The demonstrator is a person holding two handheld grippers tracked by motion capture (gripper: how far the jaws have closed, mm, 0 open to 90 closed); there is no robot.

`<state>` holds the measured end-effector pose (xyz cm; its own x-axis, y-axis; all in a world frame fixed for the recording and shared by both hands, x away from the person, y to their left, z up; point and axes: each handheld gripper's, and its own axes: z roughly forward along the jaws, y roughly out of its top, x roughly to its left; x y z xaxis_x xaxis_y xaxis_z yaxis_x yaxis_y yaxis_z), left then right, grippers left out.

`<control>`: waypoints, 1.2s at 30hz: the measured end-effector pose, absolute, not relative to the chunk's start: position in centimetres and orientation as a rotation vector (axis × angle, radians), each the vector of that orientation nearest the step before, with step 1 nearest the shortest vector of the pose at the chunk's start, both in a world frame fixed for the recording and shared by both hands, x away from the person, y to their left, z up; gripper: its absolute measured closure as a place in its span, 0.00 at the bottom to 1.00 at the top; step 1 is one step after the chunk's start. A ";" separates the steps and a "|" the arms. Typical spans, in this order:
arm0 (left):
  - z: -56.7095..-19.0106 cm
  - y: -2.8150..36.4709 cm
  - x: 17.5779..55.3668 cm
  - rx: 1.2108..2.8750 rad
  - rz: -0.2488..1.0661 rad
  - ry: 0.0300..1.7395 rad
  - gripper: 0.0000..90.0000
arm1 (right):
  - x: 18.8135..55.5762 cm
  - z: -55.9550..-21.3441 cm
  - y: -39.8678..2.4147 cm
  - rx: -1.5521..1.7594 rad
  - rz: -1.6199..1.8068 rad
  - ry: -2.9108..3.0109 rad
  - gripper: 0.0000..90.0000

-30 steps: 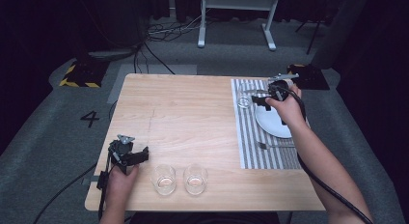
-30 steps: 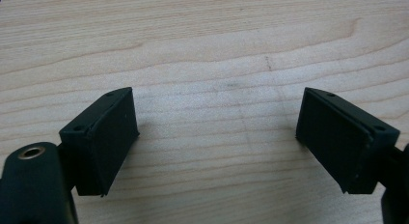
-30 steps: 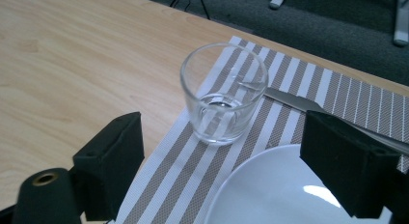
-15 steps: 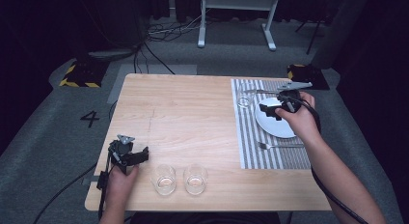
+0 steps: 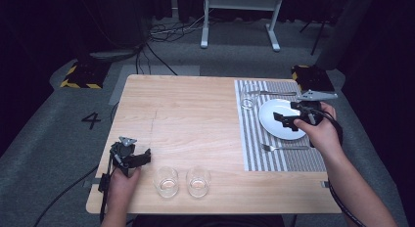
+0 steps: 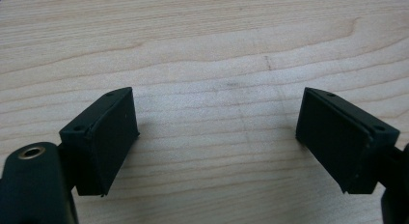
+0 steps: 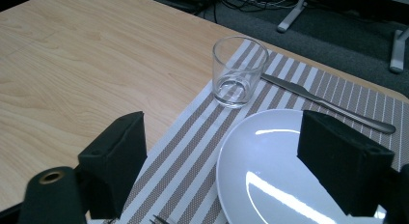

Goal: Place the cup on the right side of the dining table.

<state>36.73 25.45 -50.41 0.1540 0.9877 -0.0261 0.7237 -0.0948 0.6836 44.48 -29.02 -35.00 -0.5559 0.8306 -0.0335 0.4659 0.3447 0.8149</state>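
In the high view the right gripper (image 5: 283,118) sits at the right of the frame, above the white plate (image 5: 274,129); its jaws point toward frame left. In the right gripper view the right gripper (image 7: 222,156) shows a clear gap with nothing between the pads; the jaws have just been closing, yet they grip nothing. The plate (image 7: 270,180) lies at lower right of that view on the striped placemat (image 7: 193,151); a clear glass (image 7: 237,72) stands upright on the placemat's corner at upper centre; a knife (image 7: 328,104) lies beyond the plate, its tip just beside the glass.

In the high view a fork (image 5: 284,147) lies on the placemat (image 5: 254,144) just below the plate.

The left gripper (image 5: 139,158) rests at lower left of the high view on the wooden table (image 5: 195,119); two empty glasses (image 5: 167,181) (image 5: 198,180) stand to its right. In the left gripper view the left gripper (image 6: 217,137) stands wide over bare wood; it holds nothing.
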 end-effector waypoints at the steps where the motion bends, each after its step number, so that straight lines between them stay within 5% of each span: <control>1: -50.4 25.4 36.7 1.879 0.614 1.625 0.17 | 44.2 -35.0 -29.3 1.134 1.097 2.164 0.20; 36: -50.4 25.4 36.7 1.878 0.616 1.626 0.17 | 37.4 -40.5 -32.5 1.098 1.018 2.312 0.22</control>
<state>36.71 25.44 -50.41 0.1533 0.9879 -0.0253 0.7232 -0.0947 0.6841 37.37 -32.46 -40.52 -0.6202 0.7838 -0.0325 0.5051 0.4307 0.7479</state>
